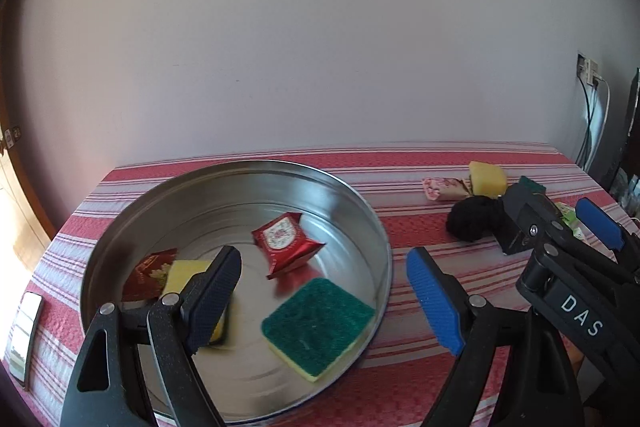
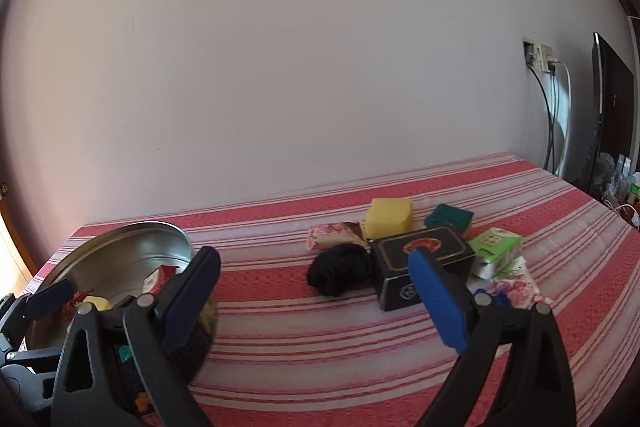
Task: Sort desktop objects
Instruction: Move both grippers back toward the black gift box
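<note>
A round metal tray sits at the left of the striped table. In it lie a green-and-yellow sponge, a red packet, a dark red sachet and a yellow sponge. My left gripper is open and empty above the tray. My right gripper is open and empty over the cloth, short of a pile: black box, black yarn ball, yellow sponge, green sponge, pink wrapper, green tissue pack.
A phone lies at the table's left edge. The right gripper shows in the left wrist view, near the pile. A wall socket with cables and a dark screen stand at the far right. A floral packet lies by the pile.
</note>
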`<state>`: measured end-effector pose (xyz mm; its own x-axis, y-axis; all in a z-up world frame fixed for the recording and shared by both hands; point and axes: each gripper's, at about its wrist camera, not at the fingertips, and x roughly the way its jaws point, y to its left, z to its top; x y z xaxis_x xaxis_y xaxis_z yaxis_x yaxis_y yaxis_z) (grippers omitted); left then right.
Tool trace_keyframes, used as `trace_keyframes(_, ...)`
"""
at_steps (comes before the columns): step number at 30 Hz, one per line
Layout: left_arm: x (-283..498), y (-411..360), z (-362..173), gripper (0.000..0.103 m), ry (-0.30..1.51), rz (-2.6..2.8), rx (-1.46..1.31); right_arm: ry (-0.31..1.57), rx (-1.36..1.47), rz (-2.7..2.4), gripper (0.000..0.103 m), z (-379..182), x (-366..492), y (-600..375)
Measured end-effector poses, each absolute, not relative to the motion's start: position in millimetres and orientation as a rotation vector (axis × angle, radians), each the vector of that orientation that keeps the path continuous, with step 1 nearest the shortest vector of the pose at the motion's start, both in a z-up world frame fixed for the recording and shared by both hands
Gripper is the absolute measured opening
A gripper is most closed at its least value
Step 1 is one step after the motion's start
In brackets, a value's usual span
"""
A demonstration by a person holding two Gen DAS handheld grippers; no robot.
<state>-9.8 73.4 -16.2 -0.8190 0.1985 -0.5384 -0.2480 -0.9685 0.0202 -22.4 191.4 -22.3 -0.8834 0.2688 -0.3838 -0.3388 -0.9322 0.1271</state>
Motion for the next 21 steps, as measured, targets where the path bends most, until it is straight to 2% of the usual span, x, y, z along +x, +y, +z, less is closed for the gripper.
trace_keyframes(5,-2.2,112.9,-17.5,0.087,0.201,2.721,-0.781,0.346,-0.581,2.672,0.096,-30.1,-3.0,238.9)
trace_keyframes(10,-2.3,150.3,-24.9,0.087,0.197,2.623,-0.830,0.457,-0.628,2.574,0.096,-39.1,19.1,291.1)
trace_keyframes(21,-17.9,242.8,-39.4,0.087,0.226,2.503,-0.897,0.634,-0.560,2.435,0.096,-40.2,73.6,366.3)
